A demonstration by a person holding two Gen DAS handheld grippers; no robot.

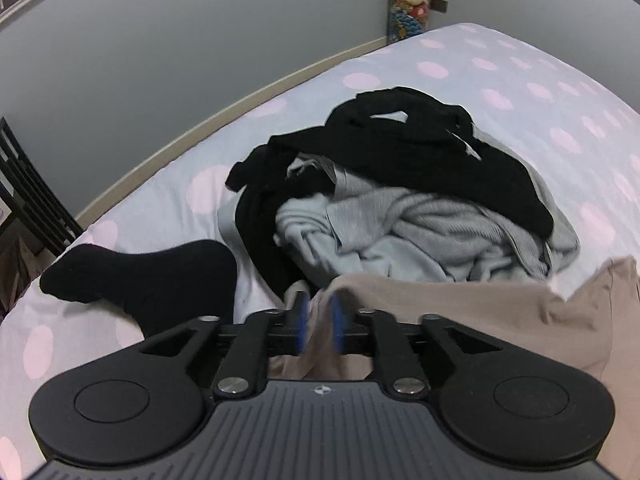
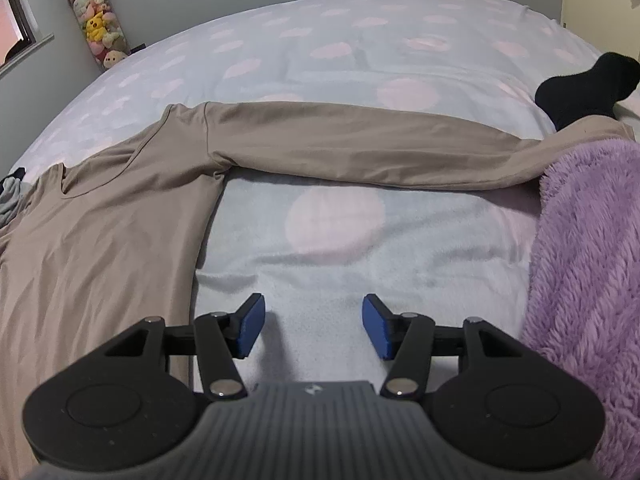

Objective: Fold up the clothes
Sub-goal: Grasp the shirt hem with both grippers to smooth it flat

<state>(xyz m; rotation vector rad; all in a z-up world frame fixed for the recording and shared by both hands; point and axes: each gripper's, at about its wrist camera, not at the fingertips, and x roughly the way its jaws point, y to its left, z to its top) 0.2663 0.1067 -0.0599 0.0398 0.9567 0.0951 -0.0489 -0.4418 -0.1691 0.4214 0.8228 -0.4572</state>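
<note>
Beige and soft, lying spread across the dotted bedsheet (image 2: 340,248) with one sleeve stretched right: long-sleeved top (image 2: 92,240), likely limp and best pinched at sleeve or hem, draping between the narrowly parted left gripper (image 1: 319,322), while hovering near, the right gripper (image 2: 313,328) gaping empty, only the left view catching the clothes pile (image 1: 400,200).

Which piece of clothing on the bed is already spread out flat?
The beige long-sleeved top: it lies smoothed out with one sleeve stretched sideways. The black and grey clothes sit crumpled in a heap, and the black sock lies alone.
</note>
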